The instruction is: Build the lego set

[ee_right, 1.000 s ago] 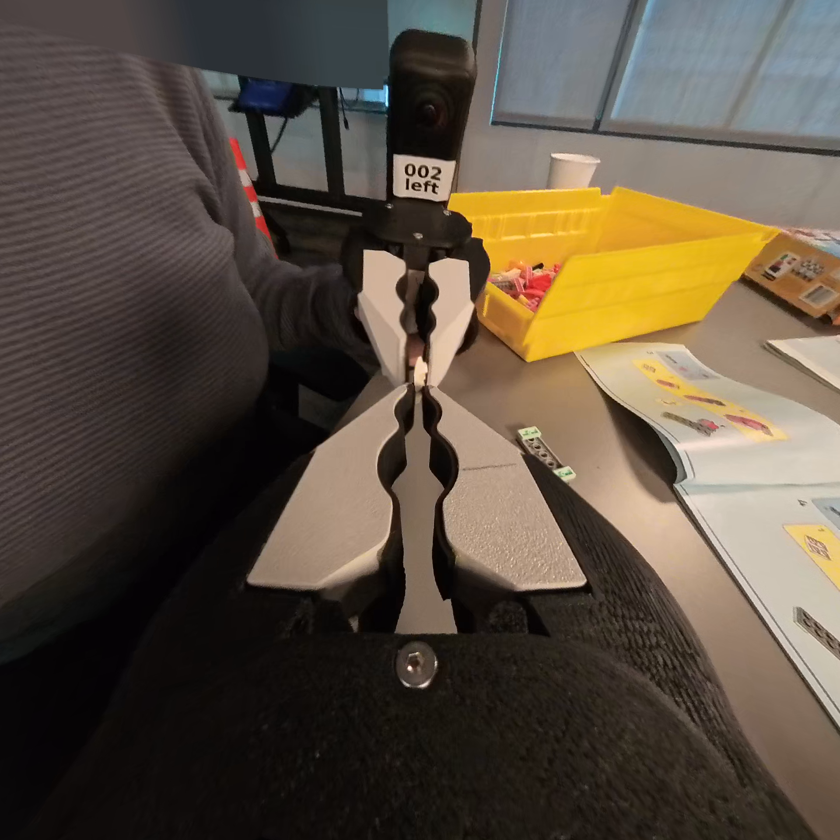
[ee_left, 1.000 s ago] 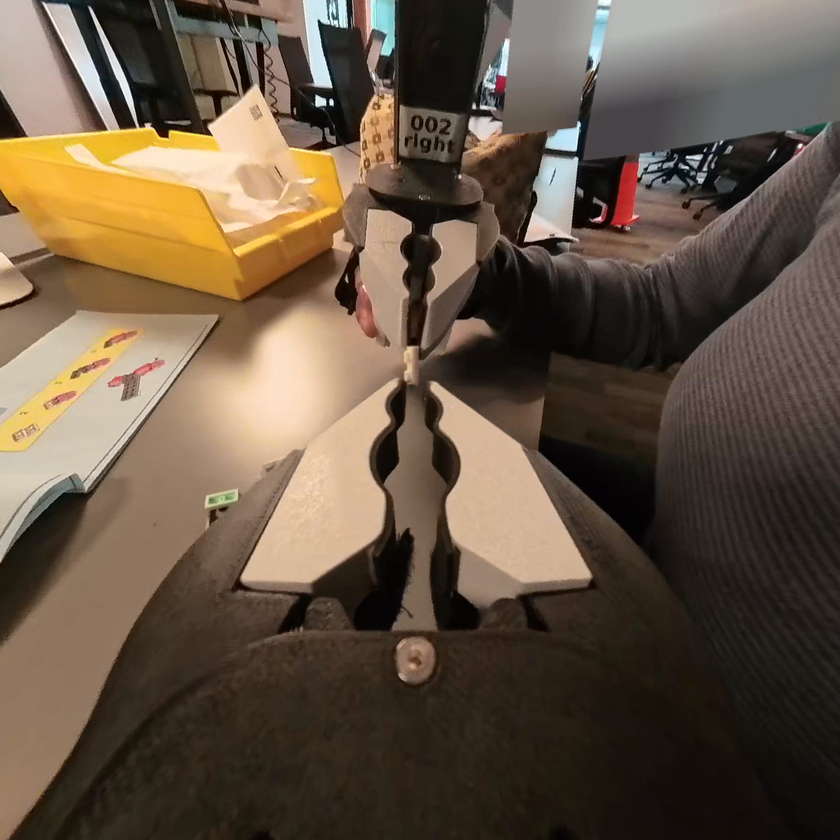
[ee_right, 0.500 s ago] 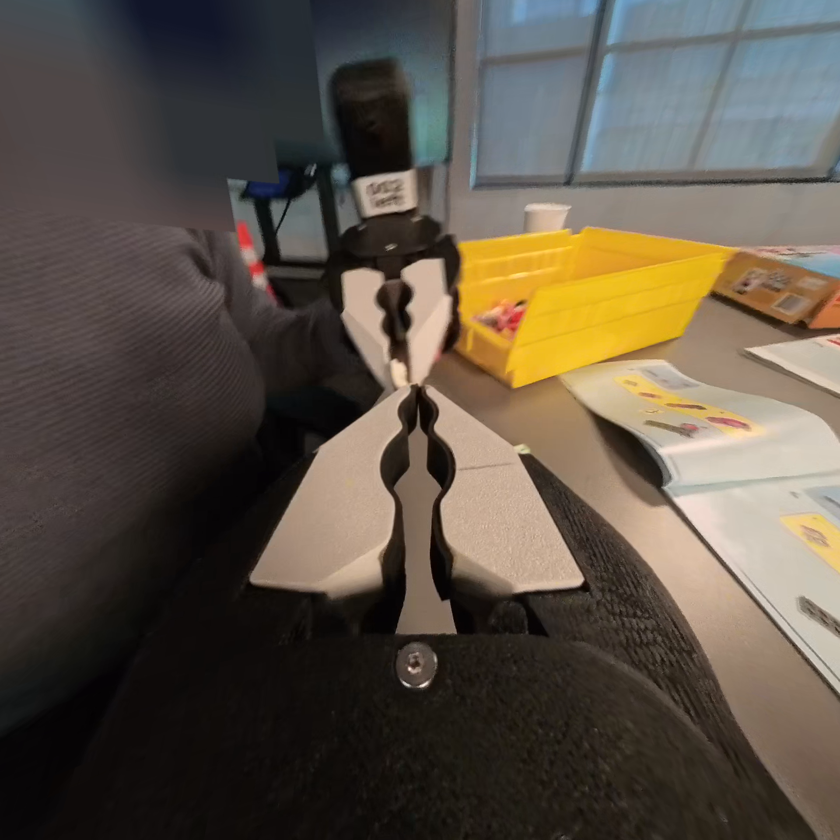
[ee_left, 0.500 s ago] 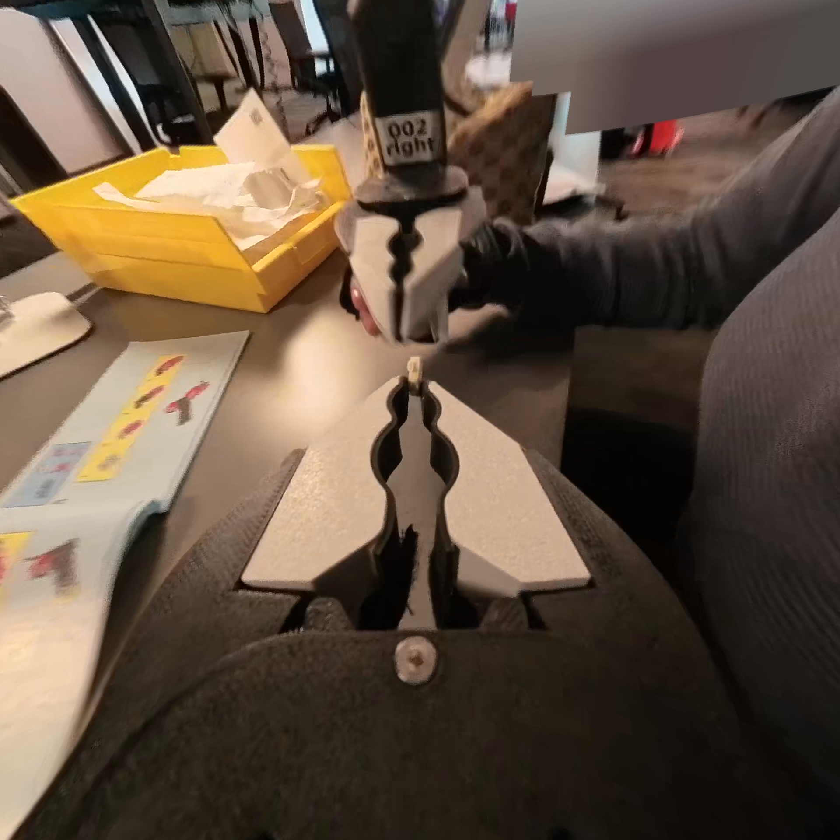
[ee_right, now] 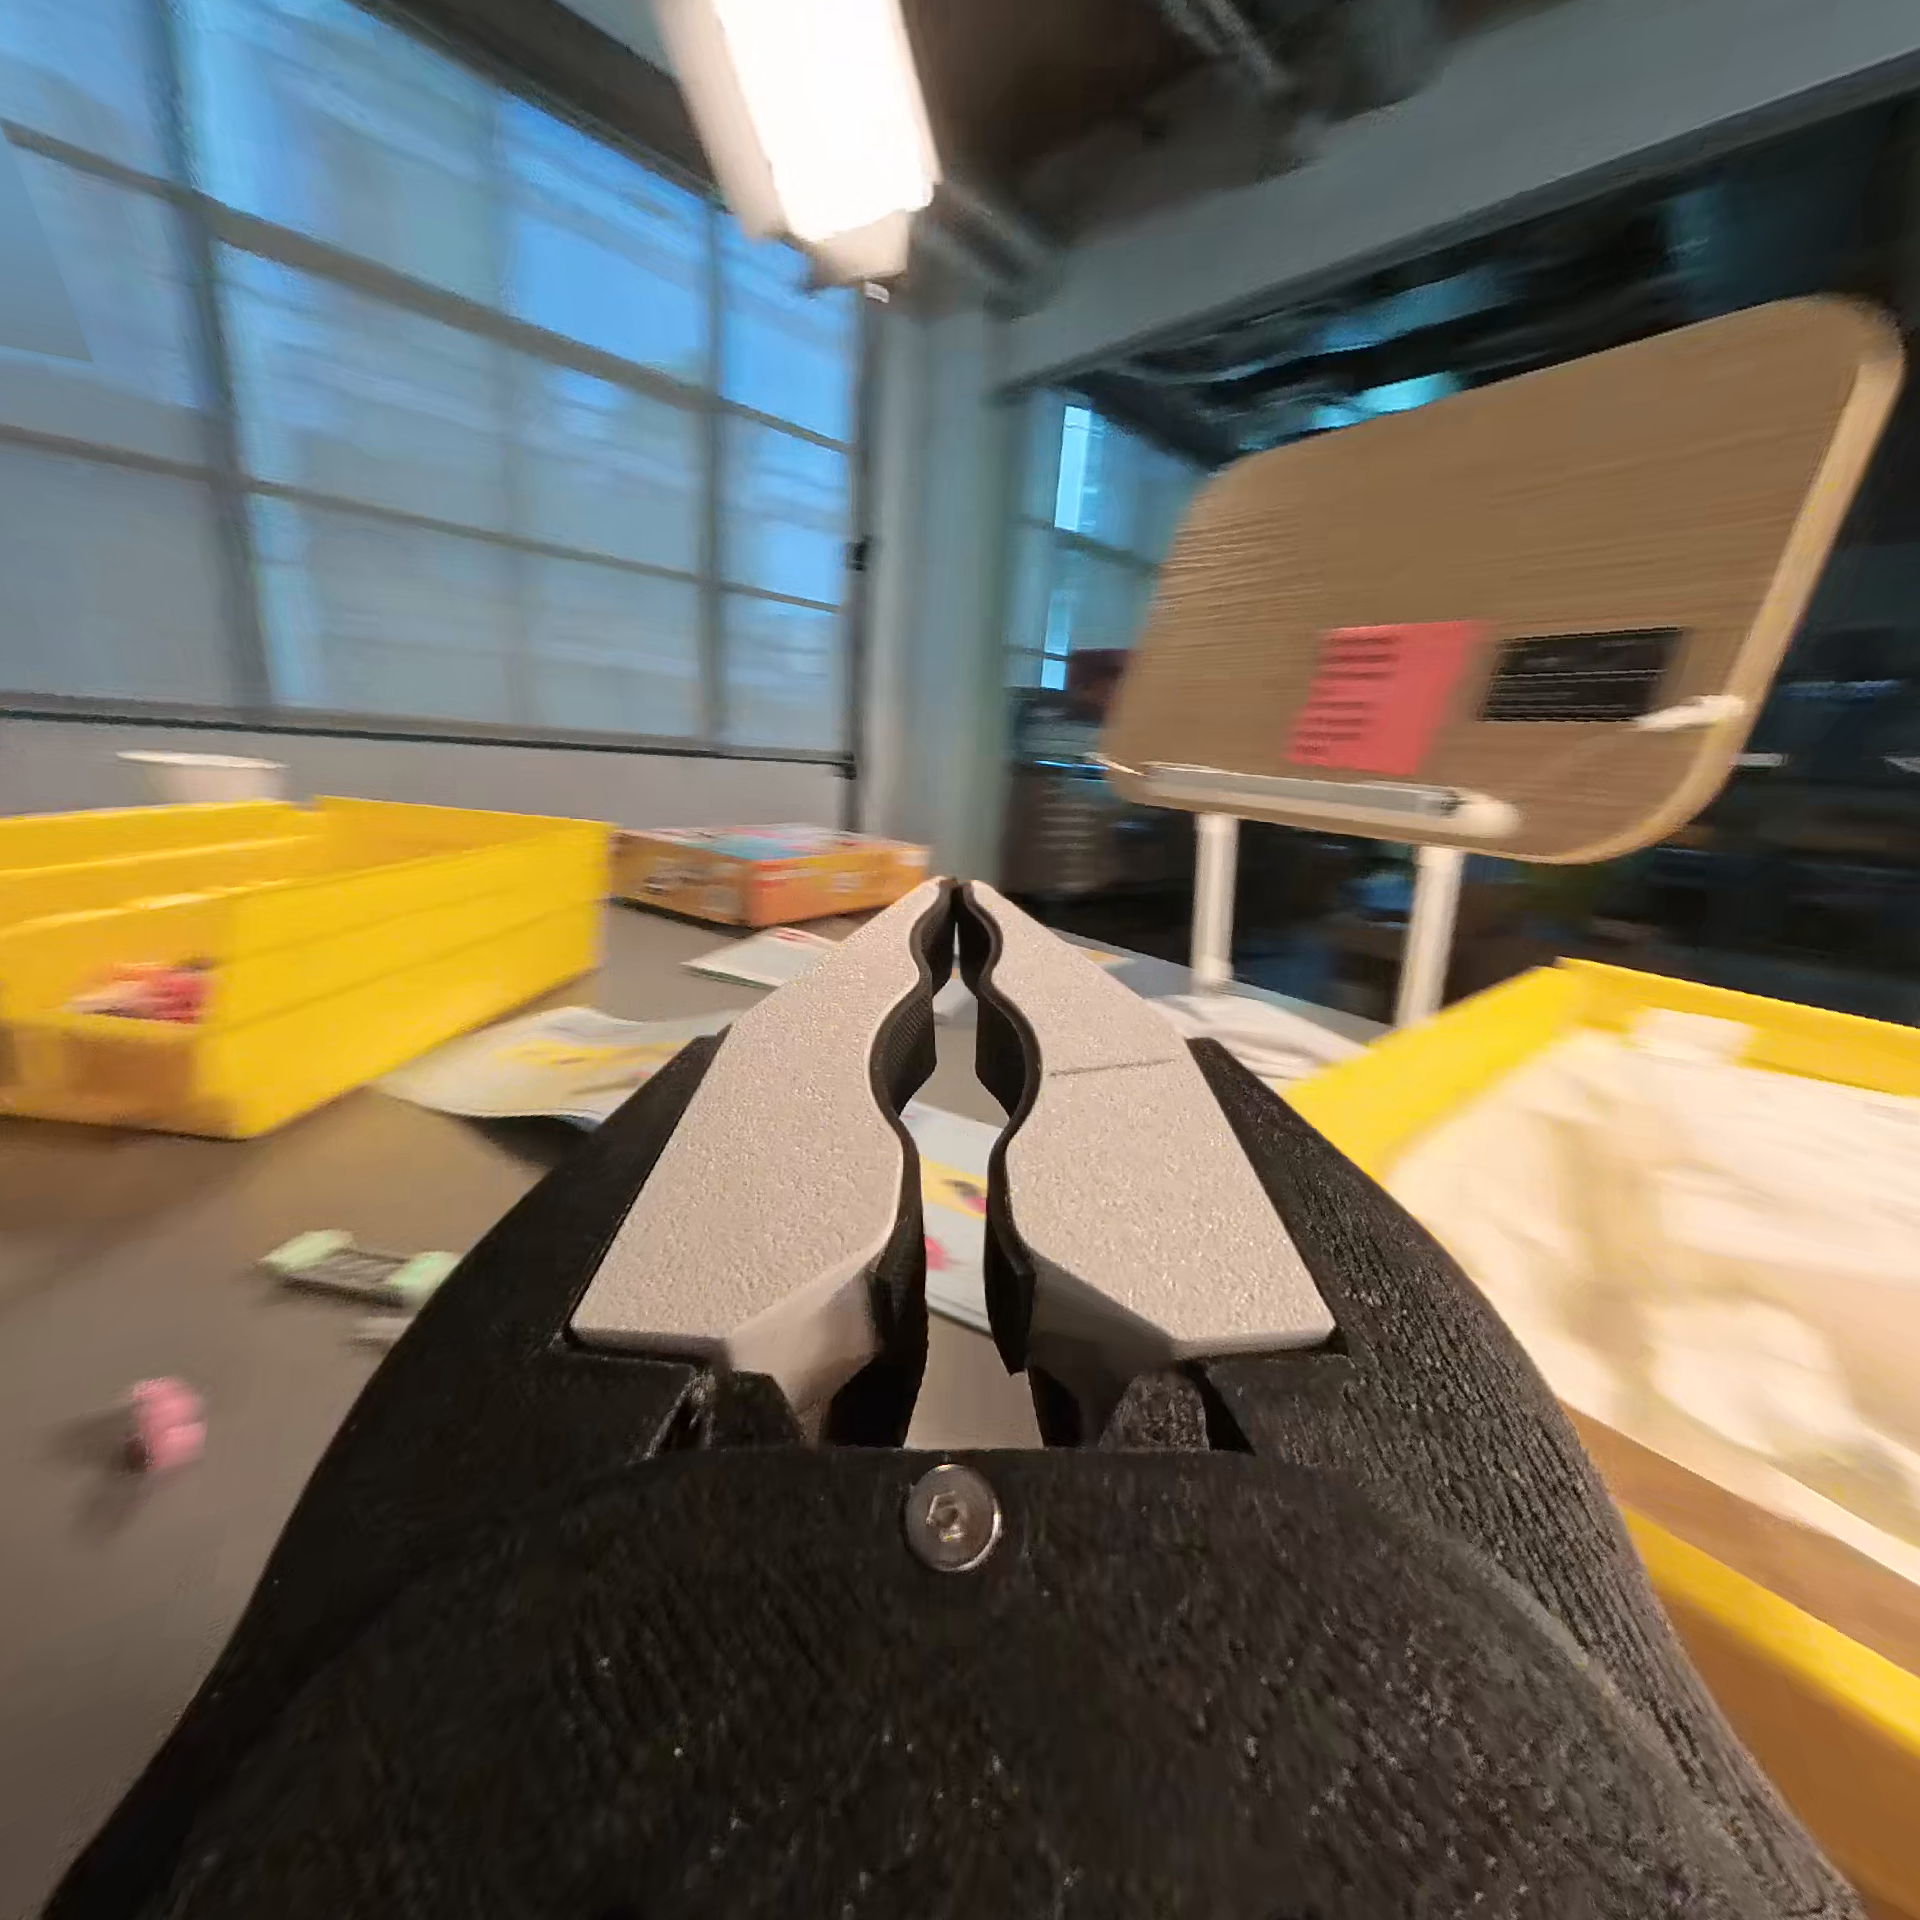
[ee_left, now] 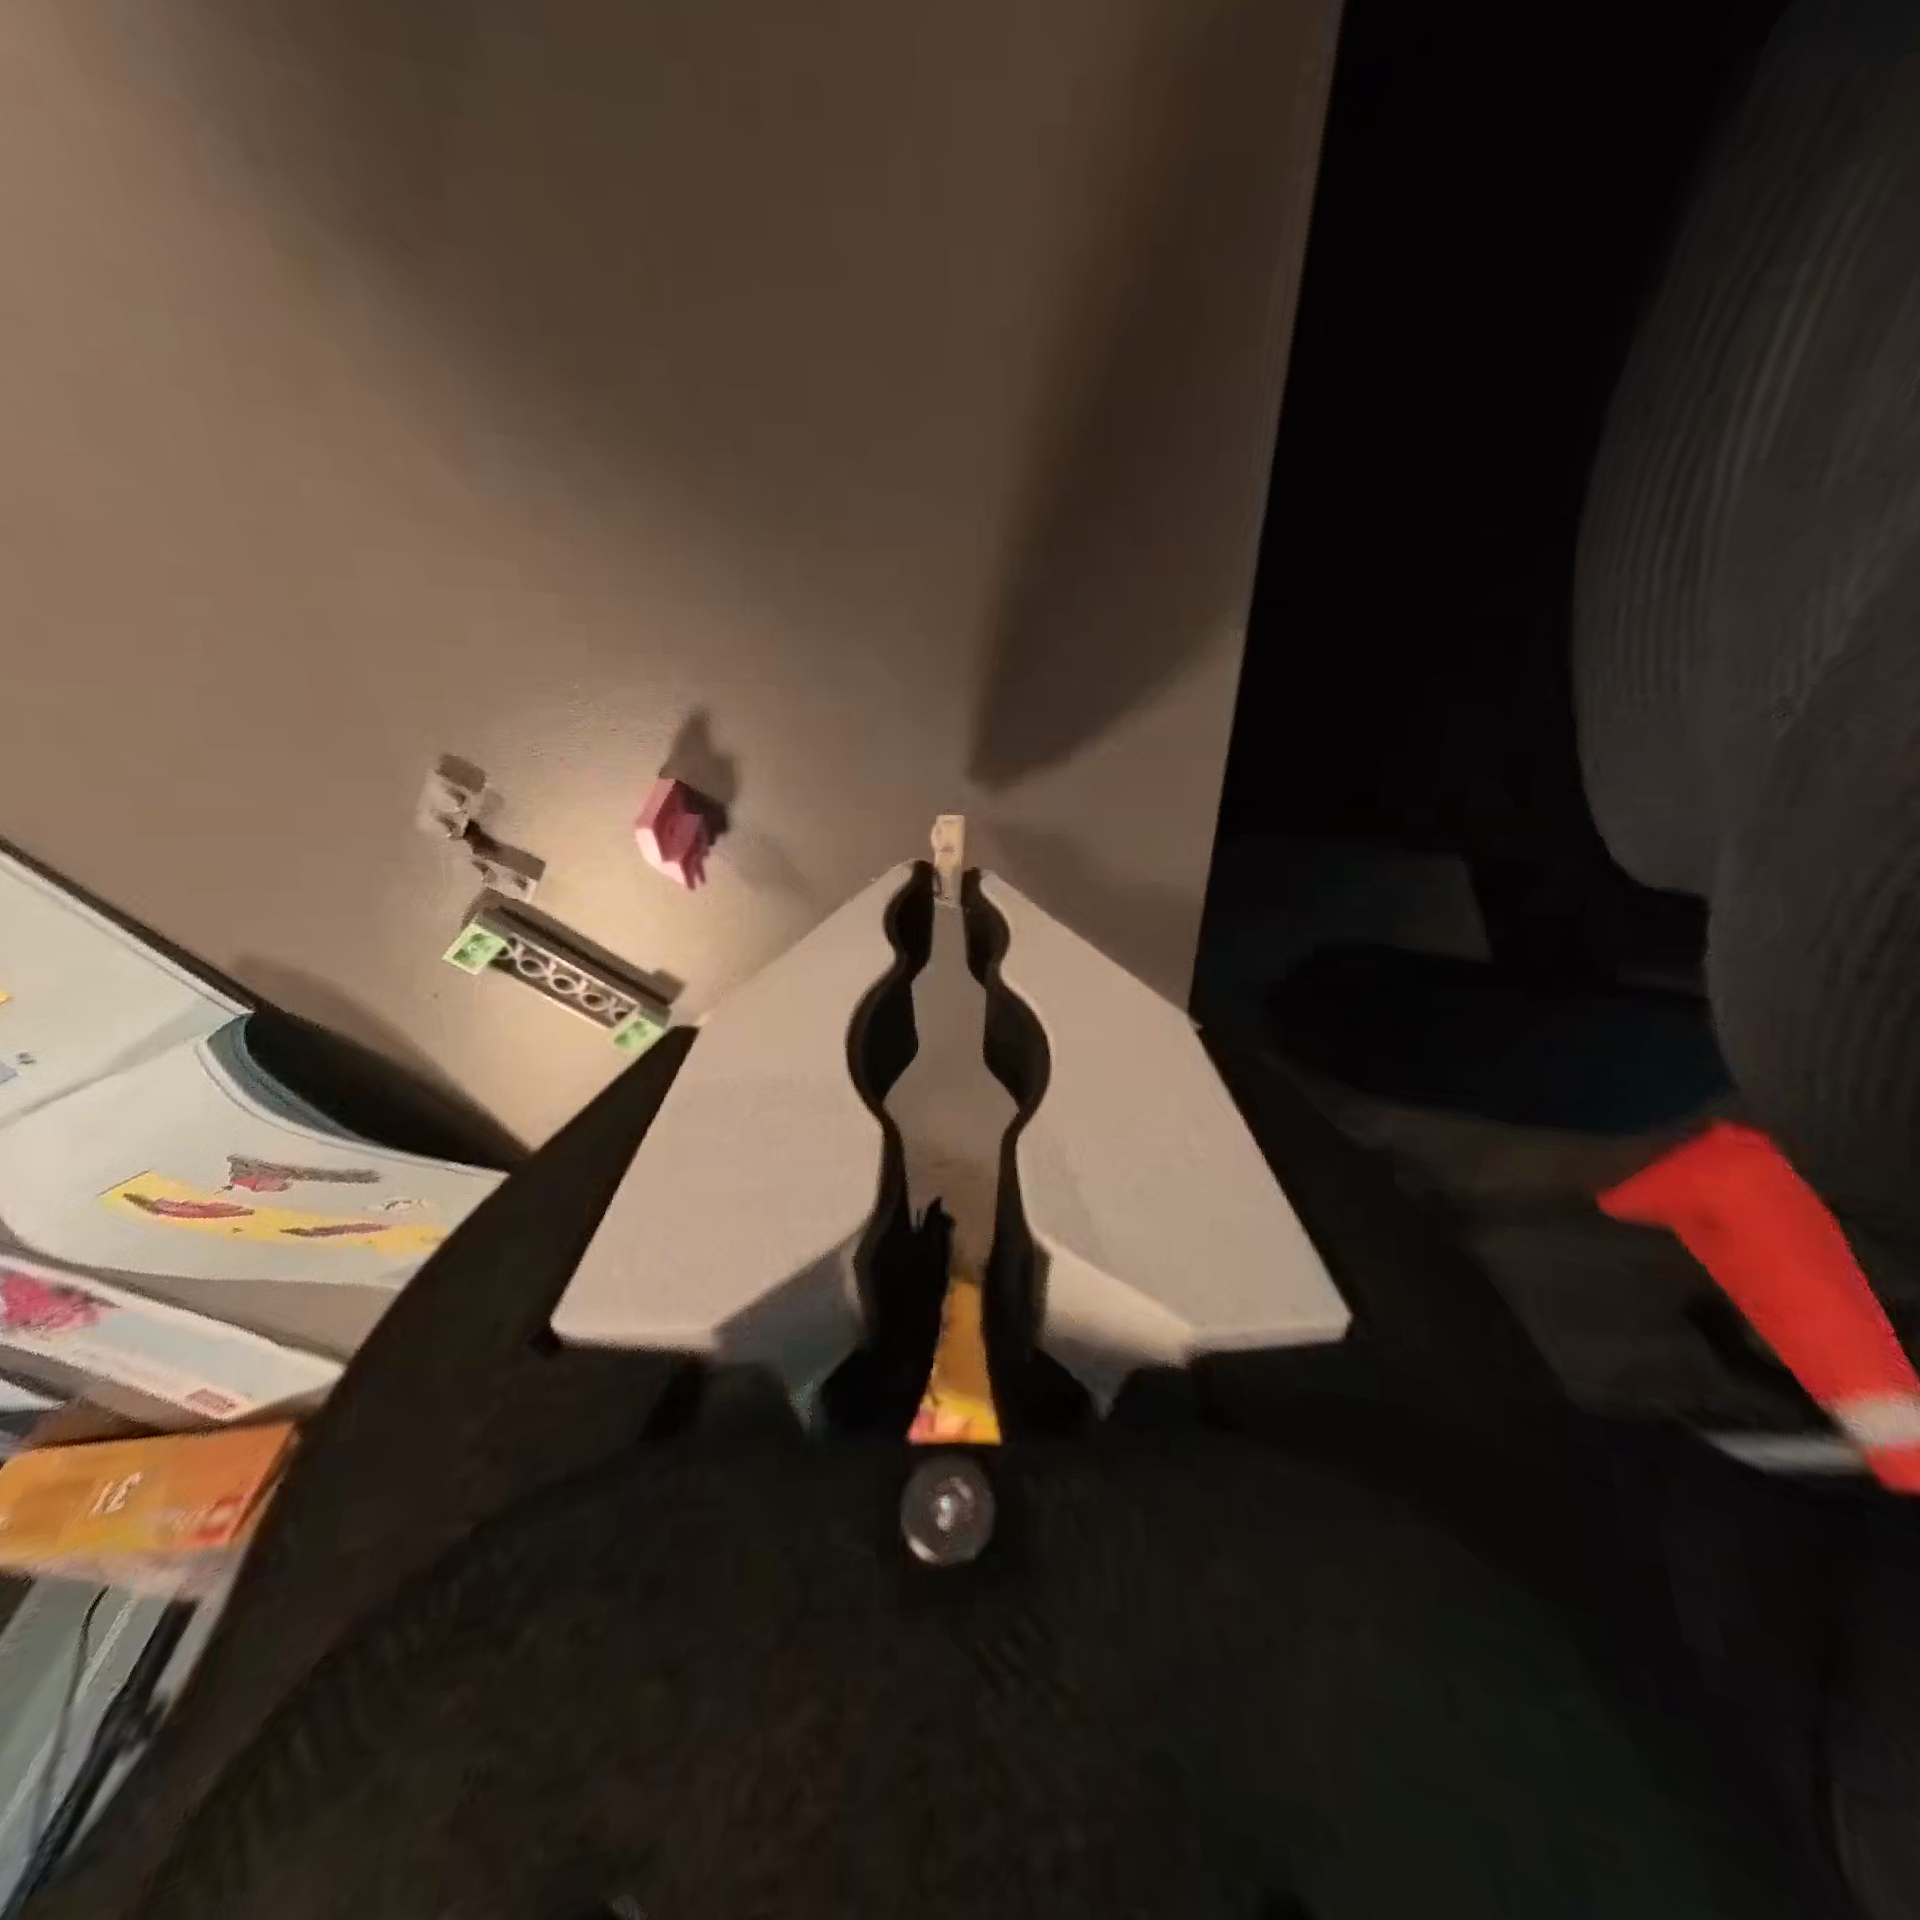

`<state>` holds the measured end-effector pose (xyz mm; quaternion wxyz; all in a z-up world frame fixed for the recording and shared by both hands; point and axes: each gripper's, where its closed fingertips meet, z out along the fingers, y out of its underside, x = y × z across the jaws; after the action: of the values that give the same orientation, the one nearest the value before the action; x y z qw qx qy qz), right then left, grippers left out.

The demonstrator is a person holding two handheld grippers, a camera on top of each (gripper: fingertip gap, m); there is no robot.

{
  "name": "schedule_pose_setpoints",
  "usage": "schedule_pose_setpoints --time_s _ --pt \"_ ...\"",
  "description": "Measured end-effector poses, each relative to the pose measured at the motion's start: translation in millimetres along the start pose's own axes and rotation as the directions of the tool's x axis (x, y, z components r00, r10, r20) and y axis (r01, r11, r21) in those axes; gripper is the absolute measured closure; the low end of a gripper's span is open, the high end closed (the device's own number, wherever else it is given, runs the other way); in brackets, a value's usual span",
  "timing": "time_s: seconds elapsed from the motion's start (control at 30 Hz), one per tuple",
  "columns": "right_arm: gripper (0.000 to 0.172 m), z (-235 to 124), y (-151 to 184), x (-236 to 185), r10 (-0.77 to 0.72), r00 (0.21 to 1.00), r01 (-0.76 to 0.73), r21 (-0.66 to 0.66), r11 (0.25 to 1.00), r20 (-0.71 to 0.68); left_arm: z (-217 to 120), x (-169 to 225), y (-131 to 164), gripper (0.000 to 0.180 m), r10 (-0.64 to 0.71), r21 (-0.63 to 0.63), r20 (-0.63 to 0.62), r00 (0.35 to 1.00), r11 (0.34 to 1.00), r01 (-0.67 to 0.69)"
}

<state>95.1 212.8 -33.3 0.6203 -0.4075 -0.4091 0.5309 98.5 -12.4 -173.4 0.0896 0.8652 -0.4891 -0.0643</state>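
My left gripper (ee_left: 945, 883) is shut on a small cream-white piece (ee_left: 948, 844) that sticks out past its fingertips. It points down at the grey table (ee_left: 727, 416). On the table to its left lie a pink piece (ee_left: 675, 844), a grey beam with green ends (ee_left: 561, 977) and two small light grey pieces (ee_left: 457, 805). My right gripper (ee_right: 958, 888) is shut, its tips meet with nothing between them, and it is held above the table facing the far side. The beam (ee_right: 358, 1268) and the pink piece (ee_right: 166, 1434) show blurred at its lower left.
An open instruction booklet (ee_left: 208, 1195) and an orange box (ee_left: 135, 1496) lie at the left. A person's grey sleeve (ee_left: 1766, 623) and a red cone (ee_left: 1787, 1278) are at the right. A yellow bin (ee_right: 312, 956) stands left, another with white paper (ee_right: 1662, 1195) right, and a tilted wooden tabletop (ee_right: 1507, 623) behind.
The grippers were tip to tip on the white piece; they have drawn apart and the left keeps it. The left has swung down toward the table, the right up and to the right.
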Motion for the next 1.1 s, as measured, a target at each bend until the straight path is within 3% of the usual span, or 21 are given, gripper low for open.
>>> schedule_pose_setpoints --time_s 0.13,0.3,0.5,0.6,0.67,0.77,0.87,0.93,1.0,1.1 --pt "0.172 -3 3 9 -0.086 0.993 0.084 -0.030 0.996 -0.084 4 -2 -1 0.176 0.039 -0.186 -0.070 0.997 0.981 -0.051" --pt "0.172 -2 5 10 -0.139 0.984 0.133 -0.056 0.990 -0.108 3 -13 -11 0.175 0.032 -0.258 -0.088 0.996 0.965 -0.054" --pt "0.172 -4 13 14 -0.221 0.964 0.207 -0.109 0.972 -0.145 -3 -16 -30 0.148 0.030 -0.143 -0.077 0.997 0.989 -0.041" --pt "0.172 -5 14 9 -0.239 0.962 0.224 -0.118 0.967 -0.129 -23 -23 -30 0.137 -0.084 0.072 -0.082 0.993 0.993 0.090" --pt "0.172 -3 16 3 -0.237 0.967 0.225 -0.123 0.967 -0.092 -37 -33 -23 0.127 -0.201 0.265 -0.073 0.977 0.940 0.214" --pt "0.172 2 23 -13 -0.227 0.974 0.224 -0.141 0.964 -0.007 -49 -35 -12 0.126 -0.327 0.528 -0.105 0.939 0.782 0.331" --pt "0.172 4 30 -57 -0.126 0.952 0.177 -0.162 0.971 0.279 -48 -25 -10 0.132 -0.346 0.716 -0.083 0.935 0.632 0.298" --pt "0.170 -9 29 -110 0.021 0.834 0.116 -0.213 0.970 0.551 -42 -22 -9 0.135 -0.378 0.784 -0.058 0.924 0.556 0.276" --pt "0.163 -32 30 -155 0.135 0.661 0.126 -0.286 0.950 0.738 -35 -18 -9 0.138 -0.395 0.830 -0.090 0.914 0.478 0.288" --pt "0.156 -59 56 -189 0.176 0.514 0.295 -0.366 0.883 0.840 -27 -20 -8 0.139 -0.416 0.868 -0.113 0.902 0.400 0.294"
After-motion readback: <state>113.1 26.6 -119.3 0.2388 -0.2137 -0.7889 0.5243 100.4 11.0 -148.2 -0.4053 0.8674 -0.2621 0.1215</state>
